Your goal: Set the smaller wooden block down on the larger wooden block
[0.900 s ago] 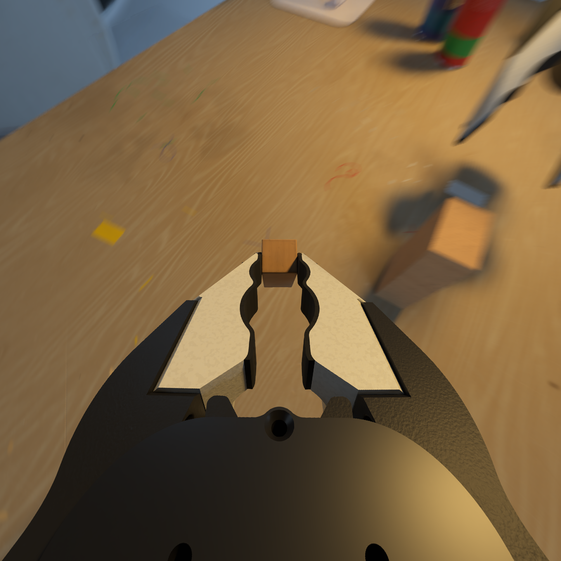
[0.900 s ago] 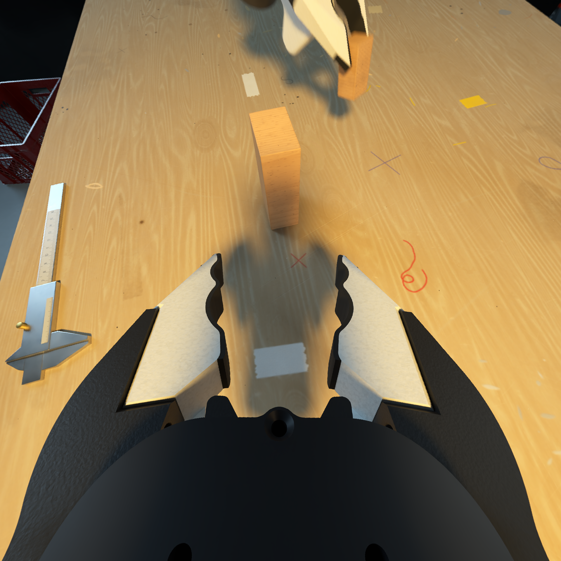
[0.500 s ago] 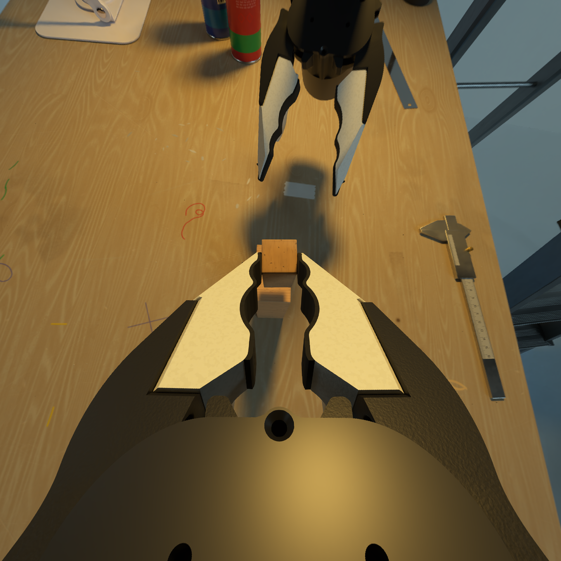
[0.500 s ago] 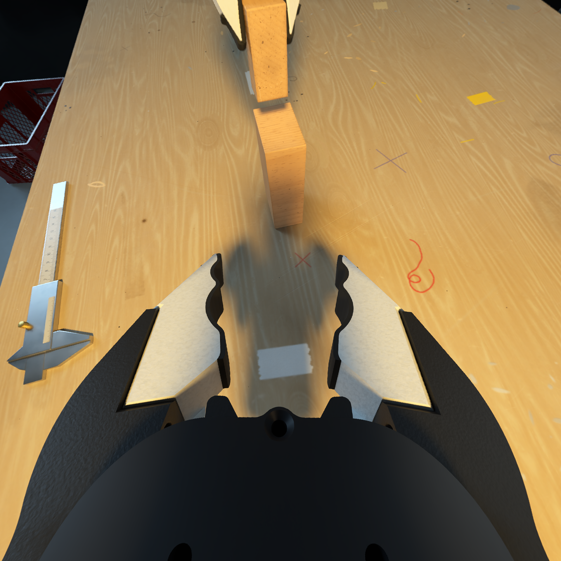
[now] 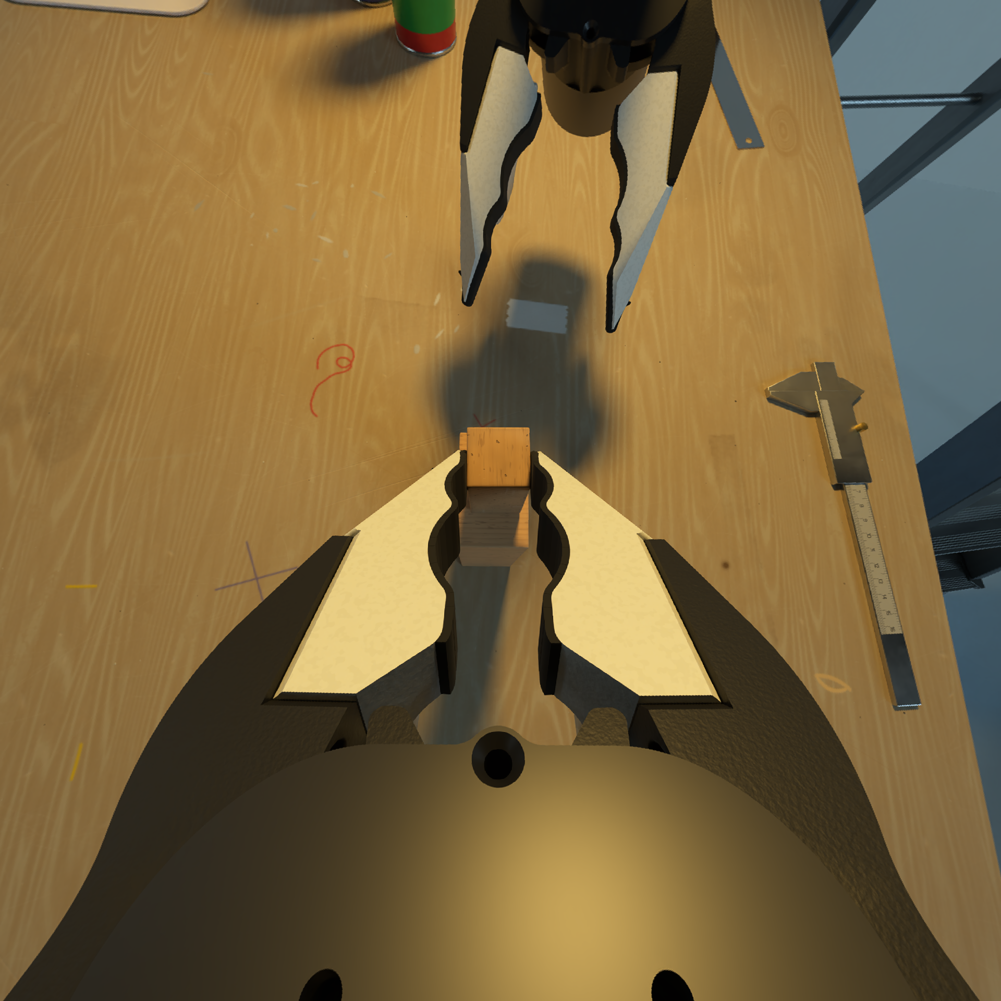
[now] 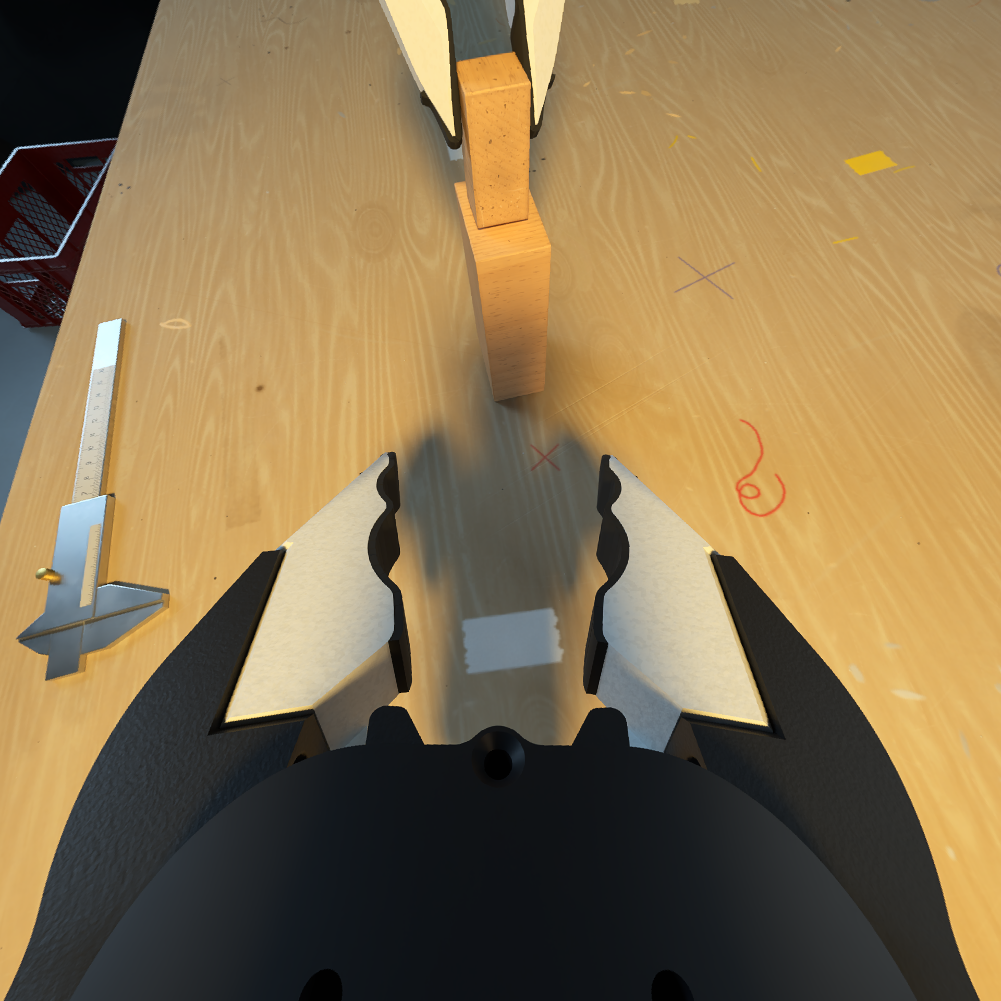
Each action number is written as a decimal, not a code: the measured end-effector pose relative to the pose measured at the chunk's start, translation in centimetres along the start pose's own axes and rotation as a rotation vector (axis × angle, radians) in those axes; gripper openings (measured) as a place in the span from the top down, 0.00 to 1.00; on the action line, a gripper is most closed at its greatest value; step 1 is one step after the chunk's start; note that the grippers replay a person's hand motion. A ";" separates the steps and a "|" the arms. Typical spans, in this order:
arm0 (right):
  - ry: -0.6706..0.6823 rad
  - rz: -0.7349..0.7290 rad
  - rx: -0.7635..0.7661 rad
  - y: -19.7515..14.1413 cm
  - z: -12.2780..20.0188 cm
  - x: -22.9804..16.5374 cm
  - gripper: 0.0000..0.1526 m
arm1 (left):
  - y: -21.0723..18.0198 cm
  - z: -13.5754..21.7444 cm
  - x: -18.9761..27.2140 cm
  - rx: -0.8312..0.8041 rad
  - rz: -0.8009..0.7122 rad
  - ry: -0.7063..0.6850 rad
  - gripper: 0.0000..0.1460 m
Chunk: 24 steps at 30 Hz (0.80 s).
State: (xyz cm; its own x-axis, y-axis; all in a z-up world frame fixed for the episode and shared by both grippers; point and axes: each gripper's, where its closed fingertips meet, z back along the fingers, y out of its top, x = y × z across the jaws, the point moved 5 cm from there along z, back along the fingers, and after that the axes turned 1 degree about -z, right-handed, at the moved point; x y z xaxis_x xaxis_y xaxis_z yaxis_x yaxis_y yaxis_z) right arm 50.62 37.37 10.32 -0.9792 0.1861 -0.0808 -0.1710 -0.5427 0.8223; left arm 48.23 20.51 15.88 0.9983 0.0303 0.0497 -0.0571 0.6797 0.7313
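Standing upright, the smaller wooden block (image 6: 495, 138) has its long axis vertical, pinched near its top end between the fingers (image 6: 430, 70) of the left gripper (image 5: 498, 460). Its lower end meets the top face of the larger wooden block (image 6: 512, 309); whether it bears fully or hangs just clear cannot be told. From the left wrist view only the small block's top face (image 5: 498, 456) shows, squarish, with the larger block (image 5: 490, 533) directly beneath it.

Larger block also stands on end, long axis vertical, narrow face toward the right gripper. Small block sits toward the far left part of its top.

Right gripper (image 6: 498, 460) hovers near the stack but apart from it, fingers spread wide, nothing between them. It points at the blocks from the opposite side to the left gripper (image 5: 541, 314).

Surface (image 6: 271, 244): pale wood-grain bench top, scuffed. On it a white tape strip (image 6: 512, 641), a red scribble (image 6: 758, 476), a red cross (image 6: 544, 457), a grey cross (image 6: 704, 278), a yellow patch (image 6: 869, 162). A metal sliding ruler (image 6: 89, 504) lies near one long edge. A green-and-red can (image 5: 425, 27) stands at the far end.

Off the edge: a red mesh crate (image 6: 43, 227), dark metal framing (image 5: 931, 135), grey floor.
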 end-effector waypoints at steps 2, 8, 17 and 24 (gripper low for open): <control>0.003 -0.002 0.000 0.0 0.0 0.0 0.51 | 0.0 0.0 0.0 0.000 0.002 -0.004 0.85; 0.004 -0.003 0.004 0.0 0.0 0.0 0.52 | 0.0 0.0 -0.1 -0.012 0.004 0.001 0.85; 0.007 -0.001 0.001 0.0 -0.1 0.0 0.51 | 0.1 -0.2 0.0 -0.010 0.002 -0.007 0.85; 0.008 -0.003 0.001 0.0 -0.1 0.0 0.51 | 0.0 -0.2 -0.1 -0.004 0.011 0.001 0.81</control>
State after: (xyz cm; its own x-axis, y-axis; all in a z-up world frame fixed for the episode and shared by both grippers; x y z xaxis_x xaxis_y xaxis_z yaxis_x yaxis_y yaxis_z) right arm 50.61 37.23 10.26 -0.9796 0.1808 -0.0880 -0.1738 -0.5412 0.8227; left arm 48.17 20.66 15.71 0.9977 0.0385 0.0567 -0.0677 0.6820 0.7283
